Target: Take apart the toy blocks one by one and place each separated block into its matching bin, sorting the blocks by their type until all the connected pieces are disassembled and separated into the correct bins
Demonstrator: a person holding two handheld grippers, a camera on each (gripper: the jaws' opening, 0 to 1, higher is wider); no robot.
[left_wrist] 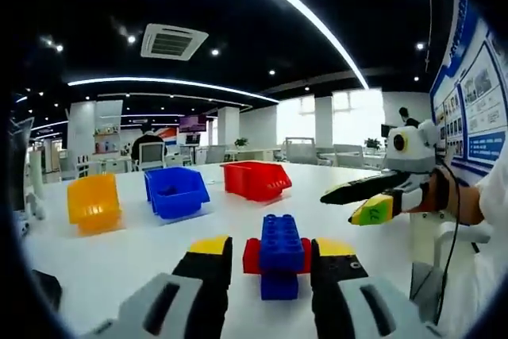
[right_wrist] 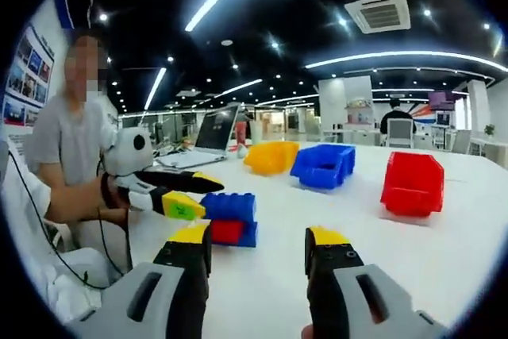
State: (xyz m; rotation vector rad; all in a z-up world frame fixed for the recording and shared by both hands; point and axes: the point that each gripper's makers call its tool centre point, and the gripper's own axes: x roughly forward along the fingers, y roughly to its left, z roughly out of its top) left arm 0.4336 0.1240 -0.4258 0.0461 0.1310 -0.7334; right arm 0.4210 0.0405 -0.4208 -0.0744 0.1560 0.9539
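Three bins sit in a row on the white bench (left_wrist: pixel 119 260): yellow bin (left_wrist: pixel 94 202), blue bin (left_wrist: pixel 175 190), red bin (left_wrist: pixel 255 179). Block stack (left_wrist: pixel 278 256), blue on red on blue, stands on the bench between the left gripper (left_wrist: pixel 271 256) jaws, which are spread wide; contact looks absent but is hard to confirm. Right gripper (right_wrist: pixel 258 256) is wide open, holding nothing, stack just beyond its left jaw.
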